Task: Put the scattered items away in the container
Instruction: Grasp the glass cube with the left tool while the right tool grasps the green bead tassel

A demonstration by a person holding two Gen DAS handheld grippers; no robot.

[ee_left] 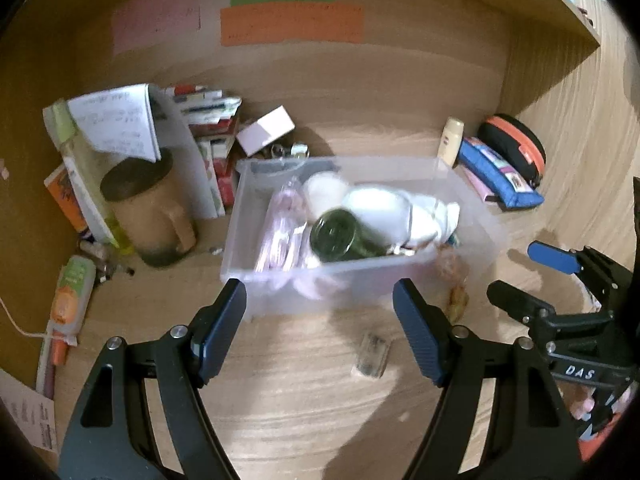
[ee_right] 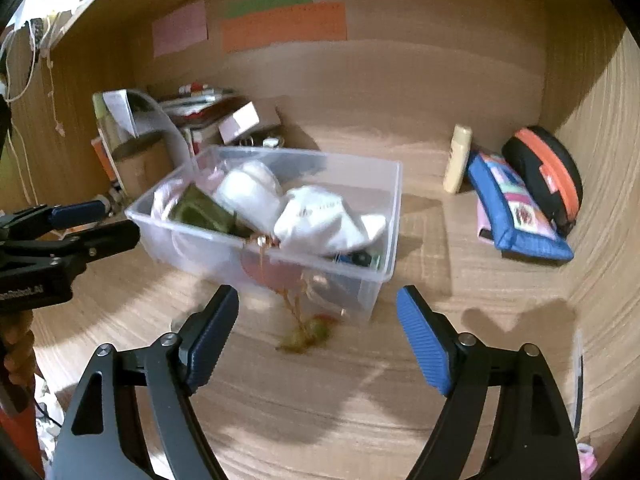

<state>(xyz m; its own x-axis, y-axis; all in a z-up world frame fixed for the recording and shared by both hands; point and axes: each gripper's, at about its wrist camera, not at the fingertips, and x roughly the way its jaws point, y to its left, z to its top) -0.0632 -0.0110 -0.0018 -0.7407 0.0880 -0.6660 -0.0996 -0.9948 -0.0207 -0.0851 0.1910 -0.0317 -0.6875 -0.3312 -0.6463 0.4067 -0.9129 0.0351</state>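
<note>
A clear plastic bin (ee_left: 476,216) (ee_right: 394,216) stands mid-desk. It holds a dark green jar (ee_left: 336,238) (ee_right: 200,210), white rolled cloths (ee_left: 384,208) (ee_right: 320,218) and a pink clear bottle (ee_left: 280,224). A beaded string with a yellow-red tassel (ee_right: 306,330) hangs over the bin's front rim onto the desk; it also shows in the left wrist view (ee_left: 458,300). A small clear object (ee_left: 372,354) lies on the desk in front of the bin. My left gripper (ee_left: 320,328) is open and empty, just short of the bin. My right gripper (ee_right: 318,332) is open and empty, above the tassel.
A brown mug (ee_left: 156,208), books and papers (ee_left: 208,132) and a tube (ee_left: 70,296) crowd the left. A cream bottle (ee_right: 458,160), a blue pouch (ee_right: 516,208) and a black-orange case (ee_right: 548,172) lie at the right. Wooden walls close in the back and sides.
</note>
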